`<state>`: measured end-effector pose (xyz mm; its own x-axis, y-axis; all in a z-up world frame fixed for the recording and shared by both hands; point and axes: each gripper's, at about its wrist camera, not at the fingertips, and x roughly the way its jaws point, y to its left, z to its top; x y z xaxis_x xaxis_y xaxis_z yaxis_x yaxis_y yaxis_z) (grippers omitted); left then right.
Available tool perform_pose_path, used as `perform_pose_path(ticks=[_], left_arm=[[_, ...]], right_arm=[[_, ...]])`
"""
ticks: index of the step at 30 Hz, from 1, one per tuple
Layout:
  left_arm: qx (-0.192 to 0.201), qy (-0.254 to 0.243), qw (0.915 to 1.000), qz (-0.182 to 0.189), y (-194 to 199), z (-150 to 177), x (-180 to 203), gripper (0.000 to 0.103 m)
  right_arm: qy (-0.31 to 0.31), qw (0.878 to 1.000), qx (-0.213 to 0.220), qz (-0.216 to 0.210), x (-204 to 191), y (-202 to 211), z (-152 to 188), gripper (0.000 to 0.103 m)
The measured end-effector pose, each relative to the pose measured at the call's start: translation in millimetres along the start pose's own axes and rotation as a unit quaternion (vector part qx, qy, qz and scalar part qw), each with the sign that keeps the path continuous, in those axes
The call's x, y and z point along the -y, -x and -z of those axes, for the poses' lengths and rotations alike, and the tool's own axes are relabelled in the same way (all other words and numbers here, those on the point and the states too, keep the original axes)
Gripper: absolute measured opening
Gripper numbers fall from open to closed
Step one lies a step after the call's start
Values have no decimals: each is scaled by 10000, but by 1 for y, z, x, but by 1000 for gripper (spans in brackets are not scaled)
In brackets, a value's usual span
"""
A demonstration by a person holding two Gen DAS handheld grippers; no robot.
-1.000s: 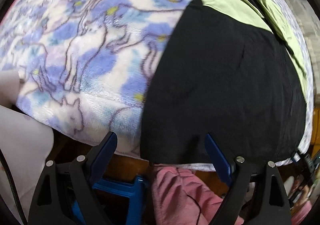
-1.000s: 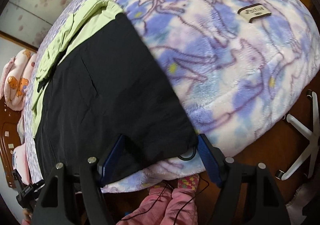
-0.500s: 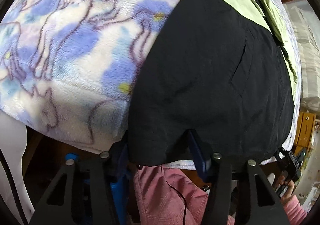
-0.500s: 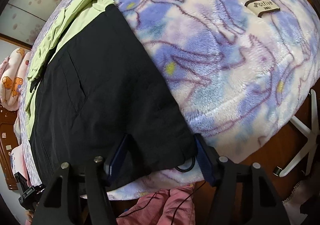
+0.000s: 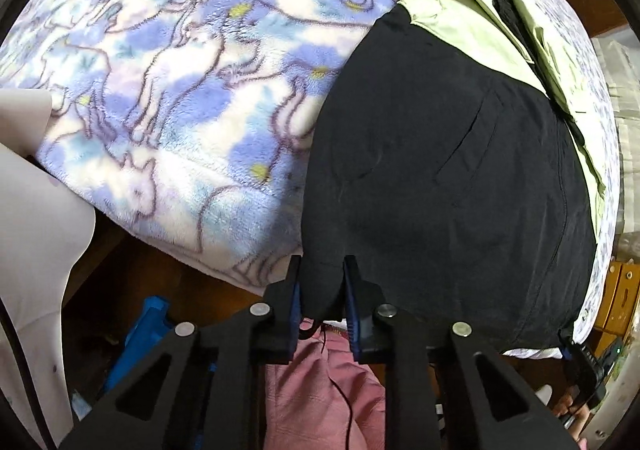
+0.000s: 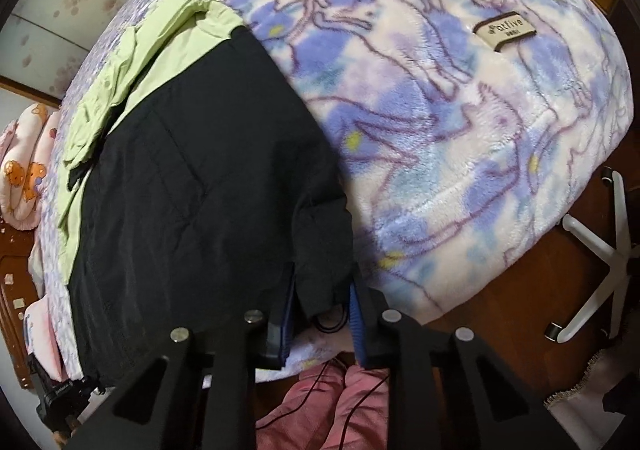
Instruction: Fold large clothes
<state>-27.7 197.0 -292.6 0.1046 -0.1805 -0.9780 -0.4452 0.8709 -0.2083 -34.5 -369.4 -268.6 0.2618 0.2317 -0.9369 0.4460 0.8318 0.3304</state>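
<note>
Both cameras sit just behind their fingers and look steeply down, close over the near edge of the bed (image 5: 168, 122). The left view has the black-and-green jacket (image 5: 440, 178) at frame right; the right view has it (image 6: 192, 186) at frame left. Both share the jacket, the fleece blanket (image 6: 460, 122) and pink trousers (image 5: 320, 390) at bottom centre.

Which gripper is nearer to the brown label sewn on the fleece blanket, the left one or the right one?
Right. The right gripper is closing on the black garment hem nearest the label; the left gripper is closing on the opposite corner.
</note>
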Motion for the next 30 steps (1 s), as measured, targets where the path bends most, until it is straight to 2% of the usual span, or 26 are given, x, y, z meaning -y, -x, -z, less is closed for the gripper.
perform_pose_path(ticks=[6,9,13,16,18,23,27,30], left_arm=[[287,94,9995,109,30,-8,30,10],[418,159,9989,158,54,-9,45,10],[549,558,9944,716,93,-15,60,9],[579,563,9924,934,125,-19,71,9],[679,528,9905,1076,147,-23,78,9],[855,341,9889,1167,194,-40,101,8],[992,331,9887,1073,227,-72,116,7],[1061,364,9875,1111,243,-101,122,7]], right_arm=[[94,9996,-167,-203,-11,23,-14,20],[39,9982,-249,-538,-18,41,-25,20],[-98,9949,-219,-984,-32,64,-31,19],[-108,9917,-161,-1273,-44,83,-41,19],[-11,9874,-16,-1584,-53,101,-51,19],[281,9854,227,-1664,-80,135,-80,19],[376,9791,522,-1930,-102,162,-111,18],[471,9766,705,-1977,-117,172,-136,17]])
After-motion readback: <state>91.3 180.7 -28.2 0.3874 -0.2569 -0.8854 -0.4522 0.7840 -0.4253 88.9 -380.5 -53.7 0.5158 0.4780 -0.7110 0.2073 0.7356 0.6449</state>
